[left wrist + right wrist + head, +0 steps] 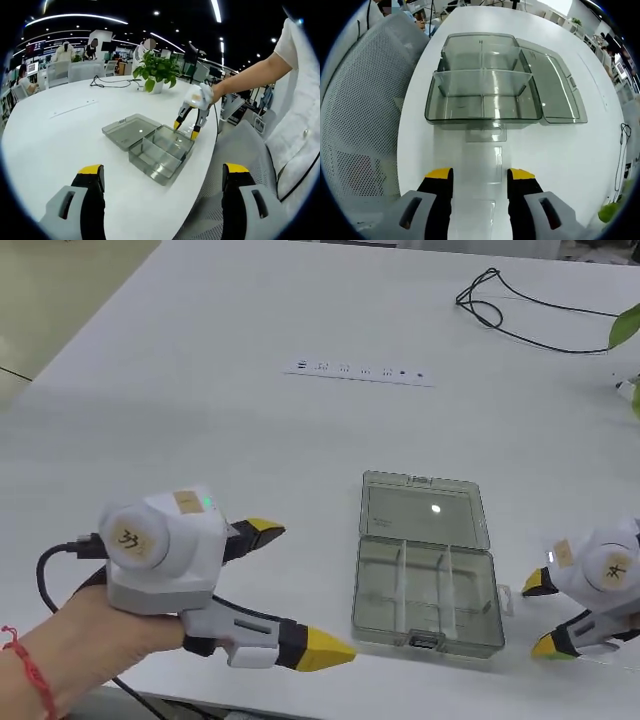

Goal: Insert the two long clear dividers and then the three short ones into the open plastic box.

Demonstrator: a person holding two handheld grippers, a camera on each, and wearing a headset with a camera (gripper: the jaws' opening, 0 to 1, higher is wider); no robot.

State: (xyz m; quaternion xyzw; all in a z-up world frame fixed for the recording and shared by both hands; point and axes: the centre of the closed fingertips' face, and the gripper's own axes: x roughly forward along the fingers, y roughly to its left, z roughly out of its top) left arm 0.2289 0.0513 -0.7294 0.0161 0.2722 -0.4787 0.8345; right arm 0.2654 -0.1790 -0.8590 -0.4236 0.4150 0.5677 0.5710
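Plastic box (425, 585) sits open near the front edge of the desk (200, 420), its lid (425, 510) laid flat behind; two long dividers (400, 580) look already seated, so the short ones seem left to do. The right gripper view adds what the head view barely hints at: clear pieces (495, 155) lying on the desk between the box and the right tool (480, 175), whose jaws stand apart above them; the left tool (300, 590) hovers well off to the left, jaws wide, empty.
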